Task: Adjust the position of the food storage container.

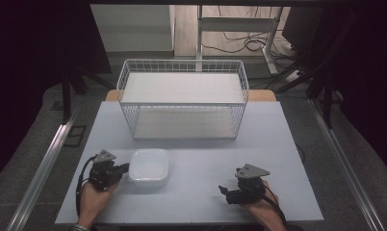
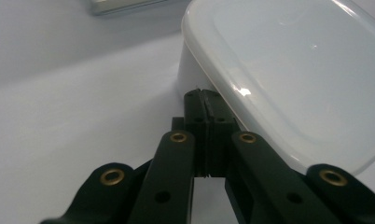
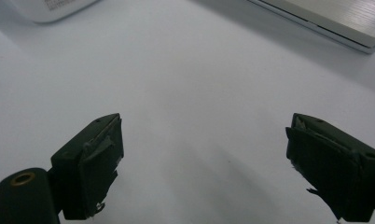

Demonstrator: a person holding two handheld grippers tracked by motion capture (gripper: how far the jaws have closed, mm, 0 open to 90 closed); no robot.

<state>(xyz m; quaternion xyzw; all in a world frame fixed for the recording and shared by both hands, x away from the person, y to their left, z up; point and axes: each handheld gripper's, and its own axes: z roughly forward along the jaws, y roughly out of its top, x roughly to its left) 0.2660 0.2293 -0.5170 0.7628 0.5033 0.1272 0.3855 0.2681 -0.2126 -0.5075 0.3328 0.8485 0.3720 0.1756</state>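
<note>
The left gripper (image 2: 205,100) rises from the bottom edge, its two black jaws pressed flat together with no gap between them. Brass-coloured rivets dot the black linkage arms that spread below. The closed tips sit at the near left side of a white plastic container (image 2: 288,70), just under the rim of its lid; whether they touch it cannot be told. The container has rounded corners, a smooth translucent lid and fills the upper right. It stands on a pale bench (image 2: 83,102). A metal edge (image 2: 125,5) crosses the far top left.
</note>
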